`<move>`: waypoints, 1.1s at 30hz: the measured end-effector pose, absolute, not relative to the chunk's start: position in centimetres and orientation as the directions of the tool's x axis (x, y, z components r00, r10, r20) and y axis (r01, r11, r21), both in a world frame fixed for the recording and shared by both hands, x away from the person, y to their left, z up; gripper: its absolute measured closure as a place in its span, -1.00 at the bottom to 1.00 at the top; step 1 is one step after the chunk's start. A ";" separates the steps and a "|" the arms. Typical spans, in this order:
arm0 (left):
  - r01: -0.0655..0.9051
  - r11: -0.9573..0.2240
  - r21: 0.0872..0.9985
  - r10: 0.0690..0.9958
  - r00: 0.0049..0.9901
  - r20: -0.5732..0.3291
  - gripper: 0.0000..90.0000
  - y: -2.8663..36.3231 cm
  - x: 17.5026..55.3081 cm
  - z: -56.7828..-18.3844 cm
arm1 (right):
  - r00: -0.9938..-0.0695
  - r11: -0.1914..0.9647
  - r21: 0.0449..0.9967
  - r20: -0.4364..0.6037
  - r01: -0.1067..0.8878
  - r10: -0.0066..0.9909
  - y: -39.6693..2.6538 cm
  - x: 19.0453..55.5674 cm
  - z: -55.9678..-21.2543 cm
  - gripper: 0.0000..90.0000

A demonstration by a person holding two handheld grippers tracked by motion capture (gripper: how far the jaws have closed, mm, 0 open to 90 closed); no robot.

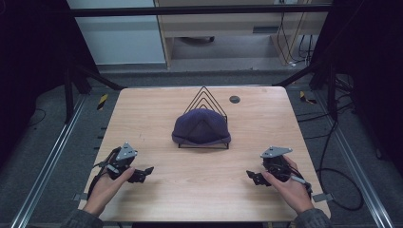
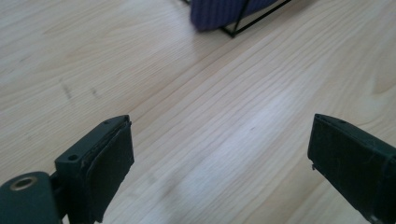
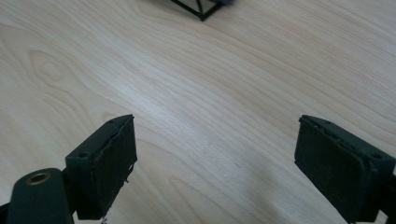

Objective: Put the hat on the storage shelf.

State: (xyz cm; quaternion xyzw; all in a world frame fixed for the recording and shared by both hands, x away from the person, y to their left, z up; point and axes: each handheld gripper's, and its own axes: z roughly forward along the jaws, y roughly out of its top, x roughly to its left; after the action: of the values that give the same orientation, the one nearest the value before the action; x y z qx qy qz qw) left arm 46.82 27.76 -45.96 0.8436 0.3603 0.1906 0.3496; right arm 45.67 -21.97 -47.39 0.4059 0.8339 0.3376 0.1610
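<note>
Purple beanie sits on black wire rack mid-table, well ahead, between left hand-held gripper and right hand-held gripper; both wide open, empty.

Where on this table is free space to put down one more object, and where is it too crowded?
The widest bare patch is the near half of the table, between the left gripper and the right gripper, in front of the hat. The strips left and right of the wire rack are also free. The middle is crowded; a small dark disc sits behind it.
</note>
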 end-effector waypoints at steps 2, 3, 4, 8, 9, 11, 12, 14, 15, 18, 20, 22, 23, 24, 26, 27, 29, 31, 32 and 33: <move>0.490 -0.493 0.719 0.753 0.655 0.070 -0.86 28.3 47.1 -46.4 | -0.601 0.433 0.698 -0.004 0.571 0.799 -22.4 45.9 -47.8 -0.72; 0.502 -0.488 0.714 0.760 0.647 0.065 -0.86 28.5 47.2 -46.6 | -0.593 0.427 0.699 -0.006 0.573 0.805 -22.6 46.0 -48.0 -0.72; 0.510 -0.483 0.712 0.764 0.642 0.058 -0.86 28.8 47.3 -46.8 | -0.583 0.419 0.700 -0.006 0.578 0.813 -22.8 46.1 -48.2 -0.73; 0.532 -0.480 0.697 0.780 0.622 0.063 -0.86 29.5 47.8 -47.6 | -0.544 0.383 0.709 0.000 0.592 0.839 -23.7 46.4 -48.8 -0.73; 0.537 -0.476 0.696 0.785 0.616 0.062 -0.86 29.7 47.9 -47.7 | -0.529 0.368 0.716 0.003 0.594 0.848 -24.0 46.4 -48.9 -0.73; 0.546 -0.467 0.695 0.794 0.605 0.058 -0.86 30.0 48.1 -47.9 | -0.504 0.344 0.727 0.003 0.595 0.864 -24.5 46.5 -48.9 -0.72; 0.557 -0.458 0.693 0.800 0.598 0.049 -0.86 30.2 48.3 -48.0 | -0.493 0.339 0.729 -0.002 0.595 0.870 -24.7 46.6 -49.0 -0.72; 0.565 -0.463 0.683 0.802 0.596 0.052 -0.86 30.2 48.5 -48.3 | -0.470 0.311 0.730 0.015 0.609 0.883 -25.2 46.8 -49.2 -0.72; 0.566 -0.465 0.681 0.802 0.595 0.052 -0.86 30.2 48.5 -48.3 | -0.461 0.295 0.729 0.031 0.617 0.887 -25.5 46.8 -49.4 -0.72; 0.580 -0.464 0.669 0.806 0.590 0.047 -0.87 30.4 48.7 -48.6 | -0.440 0.280 0.722 0.038 0.633 0.897 -25.8 47.0 -49.8 -0.73; 0.588 -0.466 0.661 0.808 0.588 0.046 -0.87 30.5 48.9 -48.7 | -0.433 0.276 0.715 0.042 0.643 0.901 -25.9 47.2 -50.0 -0.73; 0.597 -0.464 0.654 0.809 0.587 0.038 -0.88 30.6 49.0 -48.9 | -0.425 0.268 0.707 0.050 0.654 0.904 -26.0 47.3 -50.1 -0.74; 0.599 -0.468 0.649 0.807 0.589 0.039 -0.88 30.7 49.0 -49.0 | -0.421 0.266 0.705 0.052 0.657 0.905 -26.0 47.3 -50.2 -0.74; 0.607 -0.467 0.643 0.809 0.587 0.033 -0.88 30.6 49.1 -49.2 | -0.417 0.263 0.702 0.052 0.661 0.907 -26.0 47.4 -50.3 -0.75; 0.625 -0.469 0.624 0.812 0.583 0.027 -0.88 30.6 49.2 -49.5 | -0.413 0.264 0.700 0.050 0.664 0.909 -26.1 47.5 -50.5 -0.77; 0.637 -0.468 0.613 0.815 0.579 0.020 -0.89 30.5 49.2 -49.6 | -0.412 0.266 0.702 0.043 0.661 0.910 -26.1 47.5 -50.6 -0.77; 0.640 -0.462 0.615 0.819 0.574 0.017 -0.94 30.4 49.1 -49.7 | -0.410 0.266 0.705 0.038 0.658 0.911 -26.2 47.5 -50.6 -0.77; 0.635 -0.464 0.618 0.818 0.574 0.025 -0.94 30.4 49.0 -49.8 | -0.409 0.267 0.707 0.034 0.655 0.912 -26.1 47.4 -50.7 -0.77; 0.634 -0.465 0.618 0.818 0.575 0.025 -0.97 30.3 49.0 -49.8 | -0.410 0.270 0.710 0.028 0.650 0.912 -26.0 47.4 -50.7 -0.79; 0.631 -0.470 0.618 0.814 0.580 0.028 -1.00 30.3 49.0 -49.9 | -0.407 0.272 0.715 0.018 0.644 0.913 -25.9 47.3 -50.9 -0.82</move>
State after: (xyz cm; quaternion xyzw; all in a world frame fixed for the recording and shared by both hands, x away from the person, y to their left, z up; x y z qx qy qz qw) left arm 48.96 30.27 -49.86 0.8420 0.4290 0.1614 0.2845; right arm 47.25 -25.88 -50.86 0.5050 0.7710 0.3299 0.2041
